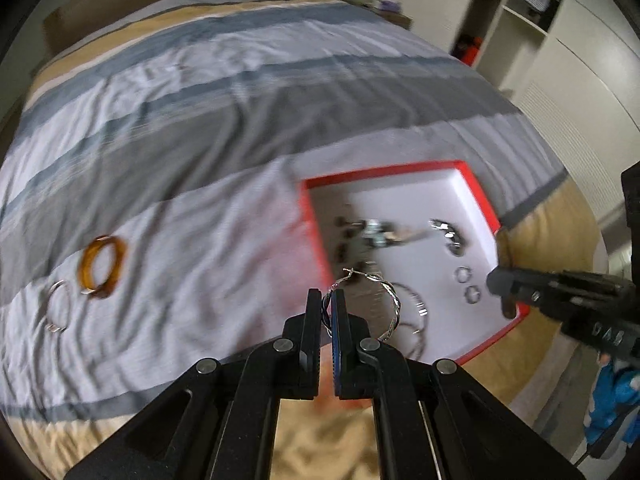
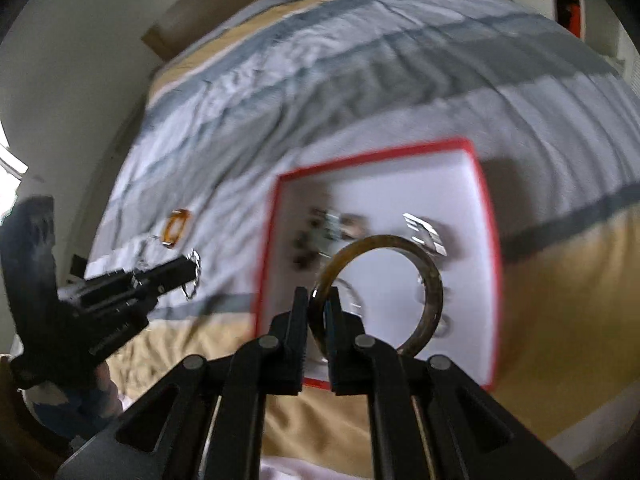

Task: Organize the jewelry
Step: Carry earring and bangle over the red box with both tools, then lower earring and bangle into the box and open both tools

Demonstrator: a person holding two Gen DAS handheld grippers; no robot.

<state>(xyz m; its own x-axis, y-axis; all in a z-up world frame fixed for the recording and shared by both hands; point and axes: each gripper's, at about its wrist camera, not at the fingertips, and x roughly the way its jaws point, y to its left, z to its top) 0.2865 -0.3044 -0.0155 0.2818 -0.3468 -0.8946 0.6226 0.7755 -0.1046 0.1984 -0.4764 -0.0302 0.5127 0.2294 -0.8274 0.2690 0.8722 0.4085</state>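
Both hand-held grippers carry jewelry toward the box [image 1: 316, 216], a red-rimmed tray with a white floor that lies on the striped bed [image 1: 192, 112].

Left hand-held gripper [image 1: 327, 300]: jaws nearly closed, pinching a twisted silver hoop [image 1: 390, 300] at its near edge. The hoop stands on edge, its plane roughly along the fingers, and its free arc projects forward and to the right. In the left wrist view this arc hangs over the box's near-left corner, while the fingertips are at the box's left rim.

Right hand-held gripper [image 2: 318, 300]: jaws nearly closed on the near-left arc of a dark bangle [image 2: 434, 280]. The bangle also stands on edge, and its open ring frames the white floor ahead. In the right wrist view the fingertips sit above the near part of the box [image 2: 490, 240], inside its left rim.

Key relation: the box lies ahead of and below both grippers, and the right one is further over the floor than the left. The judgement is that the bangle can be lowered and let go first, while the hoop needs a small carry to the right.

Inside the box lie a silver chain or bracelet, several small rings [image 1: 464, 274] and some dark pieces near the left wall; motion blur leaves these pieces uncertain. Left of the box, on the bed, remain an amber bangle [image 1: 102, 268] and a thin silver hoop [image 1: 60, 306] beside it.
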